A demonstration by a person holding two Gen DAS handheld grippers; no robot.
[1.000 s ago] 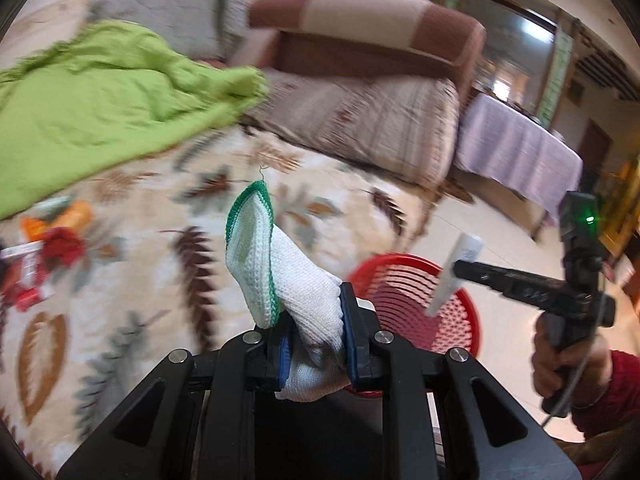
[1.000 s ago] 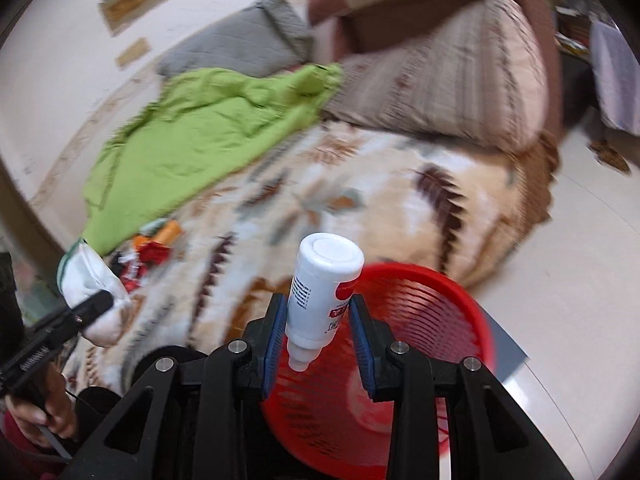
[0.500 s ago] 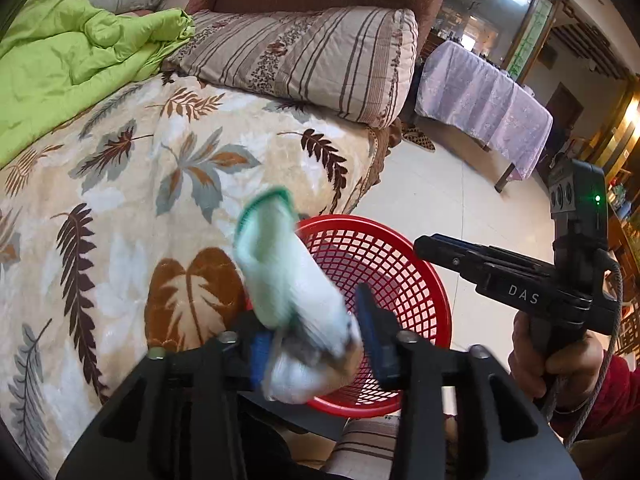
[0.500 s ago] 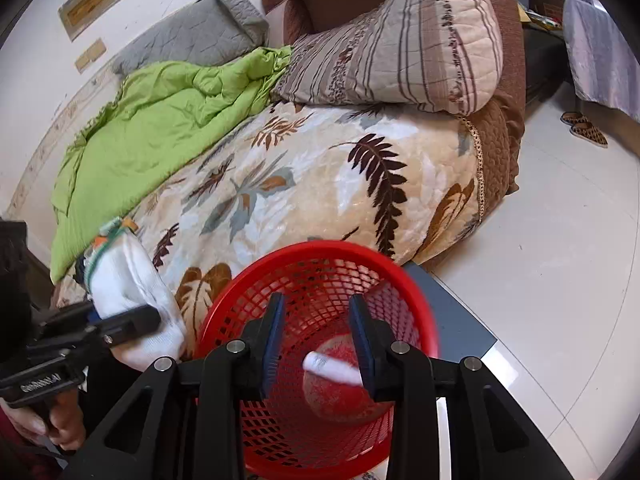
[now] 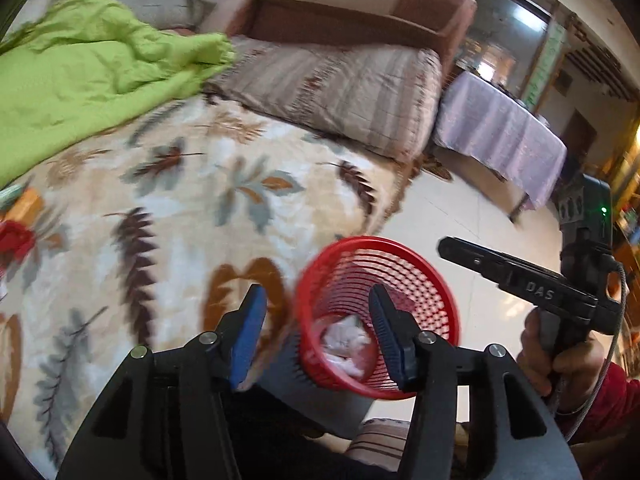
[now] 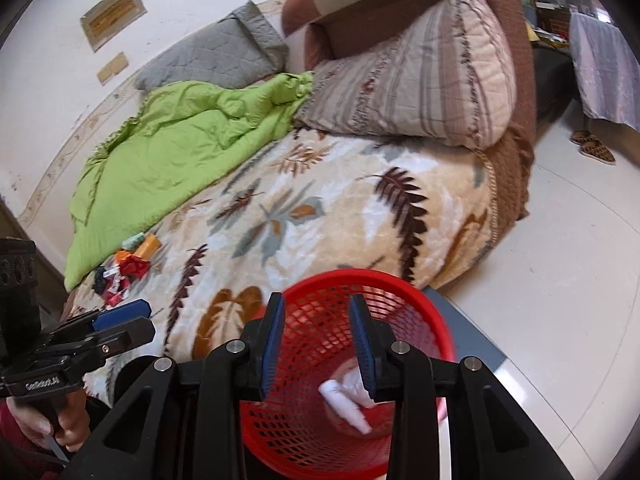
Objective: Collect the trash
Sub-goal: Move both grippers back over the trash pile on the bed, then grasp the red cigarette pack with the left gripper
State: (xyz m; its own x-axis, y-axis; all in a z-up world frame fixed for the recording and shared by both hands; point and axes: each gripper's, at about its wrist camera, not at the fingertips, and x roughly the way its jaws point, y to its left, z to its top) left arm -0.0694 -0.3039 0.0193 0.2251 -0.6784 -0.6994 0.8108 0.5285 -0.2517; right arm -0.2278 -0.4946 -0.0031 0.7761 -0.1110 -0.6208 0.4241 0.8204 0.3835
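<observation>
A red mesh basket (image 5: 436,280) (image 6: 404,292) stands on the floor beside the bed. A white sock (image 5: 346,336) and a white bottle (image 6: 344,400) lie in its bottom. My left gripper (image 5: 316,324) is open and empty above the basket's near left rim; it also shows in the right wrist view (image 6: 124,320). My right gripper (image 6: 316,344) is open and empty over the basket; it also shows in the left wrist view (image 5: 452,250). A pile of small trash, red and orange wrappers (image 6: 128,264) (image 5: 16,236), lies on the leaf-patterned blanket (image 6: 320,208) at the left.
A green quilt (image 6: 172,152) and a striped pillow (image 6: 412,80) lie further up the bed. A brown headboard (image 5: 344,4) stands behind. A table with a lilac cloth (image 5: 500,140) stands on the tiled floor (image 6: 560,260), with slippers (image 6: 592,146) under it.
My left gripper opened and let go of the sock, which now lies in the basket beside the bottle. My right gripper let the bottle go a second ago and stays open.
</observation>
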